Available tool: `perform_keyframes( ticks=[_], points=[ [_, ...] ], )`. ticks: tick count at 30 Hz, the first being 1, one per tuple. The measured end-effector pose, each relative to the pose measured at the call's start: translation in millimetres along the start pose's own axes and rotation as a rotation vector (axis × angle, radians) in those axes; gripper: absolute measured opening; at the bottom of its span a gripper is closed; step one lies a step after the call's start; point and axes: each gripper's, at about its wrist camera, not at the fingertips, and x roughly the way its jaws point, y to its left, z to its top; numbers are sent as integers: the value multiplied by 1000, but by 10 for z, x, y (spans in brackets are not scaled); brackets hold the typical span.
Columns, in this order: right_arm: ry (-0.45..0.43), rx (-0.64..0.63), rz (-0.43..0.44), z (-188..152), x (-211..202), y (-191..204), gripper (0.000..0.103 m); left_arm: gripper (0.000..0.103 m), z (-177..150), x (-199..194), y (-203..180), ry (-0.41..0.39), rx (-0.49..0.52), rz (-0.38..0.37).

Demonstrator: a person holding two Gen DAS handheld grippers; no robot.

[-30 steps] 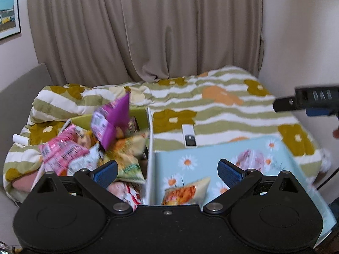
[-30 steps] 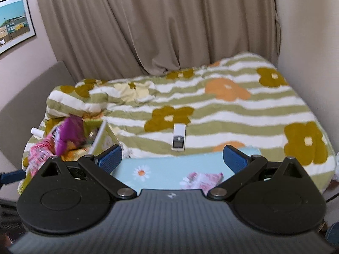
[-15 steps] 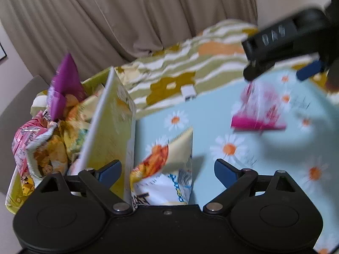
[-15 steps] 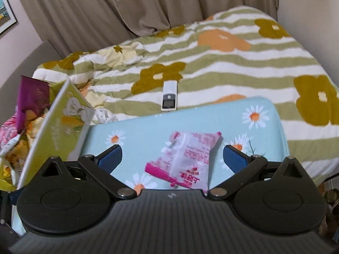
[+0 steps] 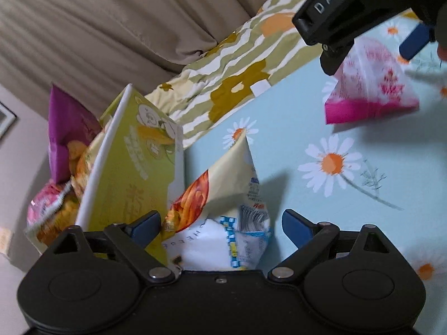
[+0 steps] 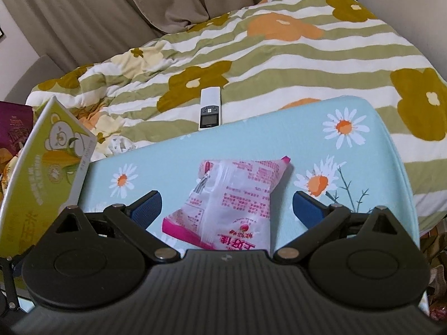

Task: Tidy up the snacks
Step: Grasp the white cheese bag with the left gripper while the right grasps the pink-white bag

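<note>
Since a second before, both grippers had dropped low. The left gripper (image 5: pixel 220 224), jaws spread, now straddled the yellow snack bag (image 5: pixel 223 195) at the daisy-print tabletop's (image 5: pixel 349 223) left edge, against the green box (image 5: pixel 134 167). The right gripper (image 6: pixel 226 205), likewise spread, straddled the pink snack bag (image 6: pixel 234 195) mid-tabletop.

over the last second both grippers drop from high above the bed to just over the daisy-print table (image 6: pixel 371 128). the left gripper (image 5: pixel 220 223) now straddles the cream and orange snack bag (image 5: pixel 220 195) (beside the green box (image 5: pixel 134 167)), jaws wide. the right gripper (image 6: pixel 226 205) now brackets the pink and white snack bag (image 6: pixel 234 195), also spread.
</note>
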Motion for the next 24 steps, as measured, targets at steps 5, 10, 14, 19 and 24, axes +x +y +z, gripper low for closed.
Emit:
perform_keyframes(
  ticks=[5, 10, 14, 19, 24],
  points=[
    [3, -5, -1, -3, 56, 16, 103, 92, 25, 6, -35, -38, 75, 81],
    [7, -11, -3, -8, 93, 56, 103, 92, 27, 158, 6, 27, 52, 35],
    [7, -26, -14, -14, 116, 73, 103, 87, 1, 213, 38, 56, 7, -16],
    [12, -29, -28, -13, 162, 76, 103, 60, -13, 208, 79, 67, -35, -71],
    [14, -32, -36, -3, 216, 58, 103, 56, 1, 119, 99, 64, -69, -106]
  ],
)
